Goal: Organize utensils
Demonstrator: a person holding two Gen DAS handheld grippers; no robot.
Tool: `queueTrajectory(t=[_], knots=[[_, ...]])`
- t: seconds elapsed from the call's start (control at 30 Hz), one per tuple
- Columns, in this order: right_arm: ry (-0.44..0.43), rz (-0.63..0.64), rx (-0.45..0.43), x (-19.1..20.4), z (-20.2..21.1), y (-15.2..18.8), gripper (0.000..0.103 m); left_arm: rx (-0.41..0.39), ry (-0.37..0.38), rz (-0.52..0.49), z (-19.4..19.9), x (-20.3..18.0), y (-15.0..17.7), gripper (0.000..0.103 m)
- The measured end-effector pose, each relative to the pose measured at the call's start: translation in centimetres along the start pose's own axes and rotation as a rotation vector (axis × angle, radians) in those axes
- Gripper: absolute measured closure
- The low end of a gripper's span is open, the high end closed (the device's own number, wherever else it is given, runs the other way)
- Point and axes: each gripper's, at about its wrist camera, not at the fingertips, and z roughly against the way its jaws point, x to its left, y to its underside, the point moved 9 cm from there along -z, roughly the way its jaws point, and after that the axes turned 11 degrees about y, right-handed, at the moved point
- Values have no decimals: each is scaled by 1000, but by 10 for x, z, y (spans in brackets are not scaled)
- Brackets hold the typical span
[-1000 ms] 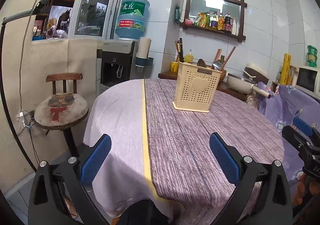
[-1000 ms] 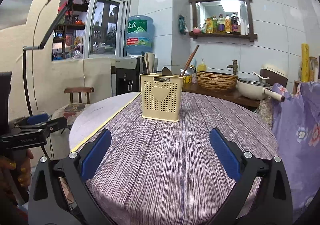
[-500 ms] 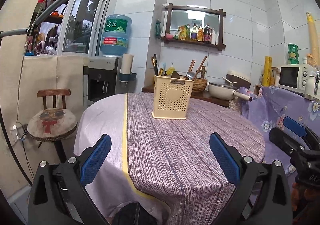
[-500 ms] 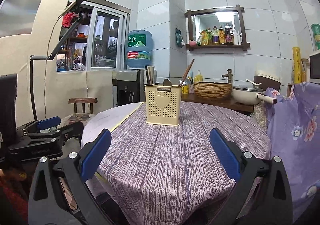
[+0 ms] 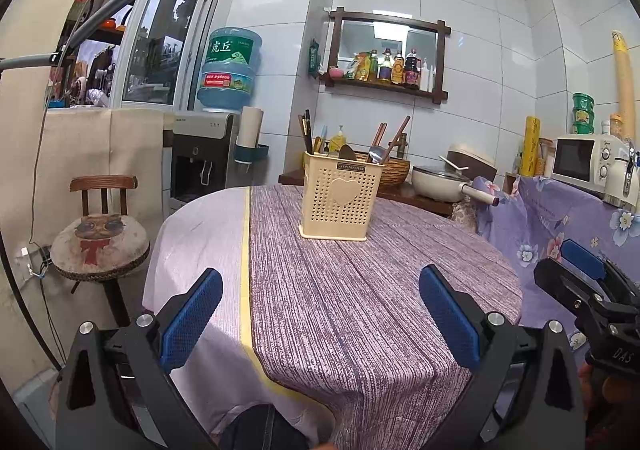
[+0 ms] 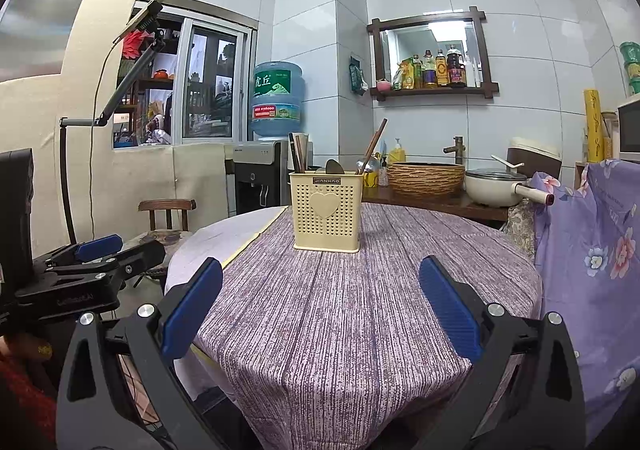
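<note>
Both jaws hang spread and empty, my left gripper [image 5: 320, 314] and right gripper [image 6: 320, 310] off the near edge of the surface [image 6: 360, 310]; utensils [image 6: 334, 167] stand upright in the holder [image 6: 326, 216], seemingly sorted.

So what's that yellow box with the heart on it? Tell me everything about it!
It's a utensil holder, a cream-yellow box that looks like plastic. Its front is full of small holes around a raised heart, with a dark label above it. It stands upright on the round table's purple striped tablecloth, away from both grippers. Chopsticks, a spoon and other utensil handles stick out of its open top.
</note>
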Motion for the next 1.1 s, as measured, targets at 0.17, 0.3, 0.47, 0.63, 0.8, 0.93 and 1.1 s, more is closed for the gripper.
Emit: queueTrajectory(t=[0.17,0.3,0.47,0.63,0.8,0.93,1.1], knots=[[0,2,2,-1,-1,1,6,-1,-7,-1,1,0,0,5],[-4,-1,4,-1,-1,1,6,0,-10,-2,0,1,0,5],[-6,1,8,0,-2,1,6,13,-6,3,-2,2,1,5],[-7,-3,7,-1,-2,1,6,12,-11,3,-1,2,0,5],[-8,-6,12,-2,-3,1,6,12,-19,-7,0,0,-1,5],[-9,-5,13,-1,-3,2,6,13,-23,-9,-1,-1,-1,5],[-10,-6,16,-1,-3,2,6,13,-24,-6,0,-1,0,5]])
